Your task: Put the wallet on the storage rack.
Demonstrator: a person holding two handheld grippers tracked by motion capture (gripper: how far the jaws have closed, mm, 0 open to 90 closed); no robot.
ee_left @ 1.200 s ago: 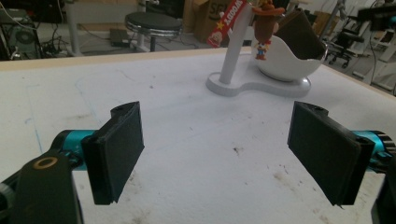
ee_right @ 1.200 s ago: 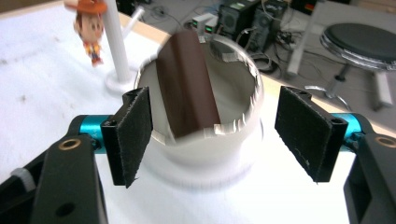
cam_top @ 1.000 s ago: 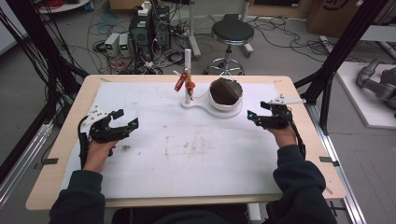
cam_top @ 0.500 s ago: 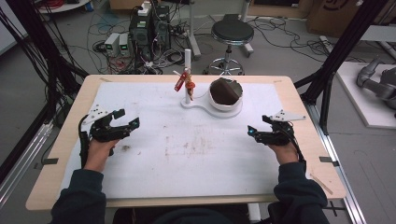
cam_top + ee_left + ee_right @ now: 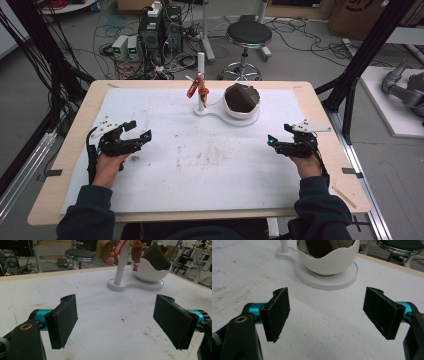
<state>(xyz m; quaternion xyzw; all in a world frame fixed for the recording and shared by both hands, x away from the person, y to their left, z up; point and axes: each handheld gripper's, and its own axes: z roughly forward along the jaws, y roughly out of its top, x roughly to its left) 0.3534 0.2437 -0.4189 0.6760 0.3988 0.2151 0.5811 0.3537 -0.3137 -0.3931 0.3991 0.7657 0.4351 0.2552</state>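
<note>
A white stand [image 5: 216,113] sits at the far middle of the table, with a thin post and an egg-shaped white bowl [image 5: 243,112]. A brown flat thing [image 5: 239,97] leans inside the bowl. From the post hang a red tag [image 5: 194,86] and a small cowboy figure [image 5: 136,255]. My left gripper [image 5: 141,129] rests at the table's left, open and holding nothing, facing the stand [image 5: 130,285]. My right gripper [image 5: 278,134] is at the table's right, open and holding nothing; its jaws have just opened a little wider. It faces the bowl [image 5: 329,262].
A white sheet [image 5: 210,170] with faint stains covers the wooden table [image 5: 320,110]. Beyond the far edge stand a black stool [image 5: 248,35], computer boxes [image 5: 160,30] and loose cables on the floor. Black frame posts [image 5: 365,55] rise at both far corners.
My right gripper has drawn back from beside the bowl toward the near edge of the table. The left gripper has hardly moved.
</note>
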